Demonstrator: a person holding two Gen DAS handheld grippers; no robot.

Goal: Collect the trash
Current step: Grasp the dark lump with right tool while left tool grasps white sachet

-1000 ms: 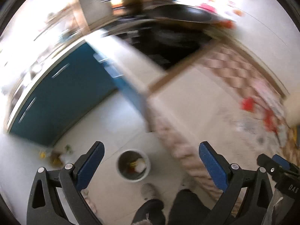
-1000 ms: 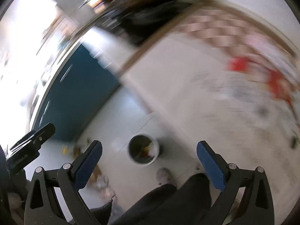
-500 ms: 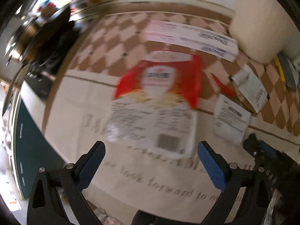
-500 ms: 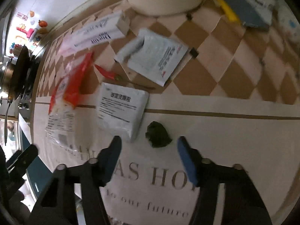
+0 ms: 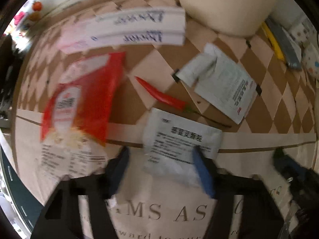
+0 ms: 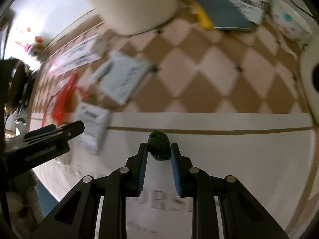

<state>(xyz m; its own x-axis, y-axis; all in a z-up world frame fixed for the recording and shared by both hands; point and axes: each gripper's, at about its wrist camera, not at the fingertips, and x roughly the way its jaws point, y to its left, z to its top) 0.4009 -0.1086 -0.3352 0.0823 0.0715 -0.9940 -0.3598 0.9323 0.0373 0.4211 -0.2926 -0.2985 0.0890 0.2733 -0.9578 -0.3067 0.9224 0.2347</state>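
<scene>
Checkered tablecloth litter is being grabbed: right gripper closing around a dark wad, left gripper closing over a white sachet; lifting should follow.

sachet on tablecloth | chili behind sachet | snack bag left of chili

Black gripper frames, silver screws, blue ribbed pads inside the jaws.
</scene>
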